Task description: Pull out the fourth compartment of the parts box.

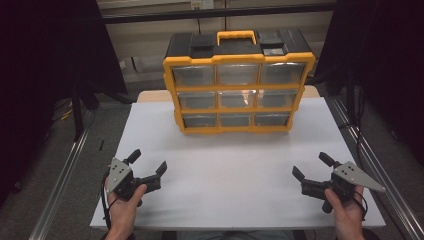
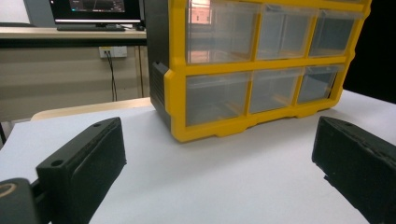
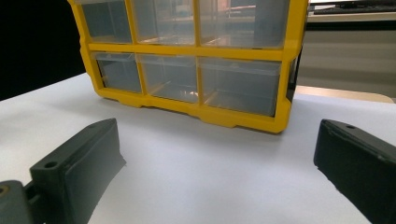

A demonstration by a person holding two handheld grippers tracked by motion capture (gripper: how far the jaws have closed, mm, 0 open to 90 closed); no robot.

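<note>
Yellow-framed organiser [image 1: 239, 88] with black top and yellow handle, clear plastic drawers [image 1: 237, 74], white bench [image 1: 235, 170], black jaws, grey gripper plates [image 1: 356, 176].

White table [image 1: 240, 170] on grey floor [image 1: 65, 150], metal rails [image 1: 60, 175] along both sides. Black curtains [image 1: 45, 60] left and right. Beige wall [image 2: 60, 79] behind with power outlet [image 2: 113, 51]; monitor [image 2: 95, 10] on a back desk [image 2: 70, 35]. Dim lighting.

Both gripper views cut off the top of the yellow-framed plastic drawer cabinet with clear drawers [image 2: 261, 70]. What its drawers hold is unreadable through their hazy fronts.
</note>
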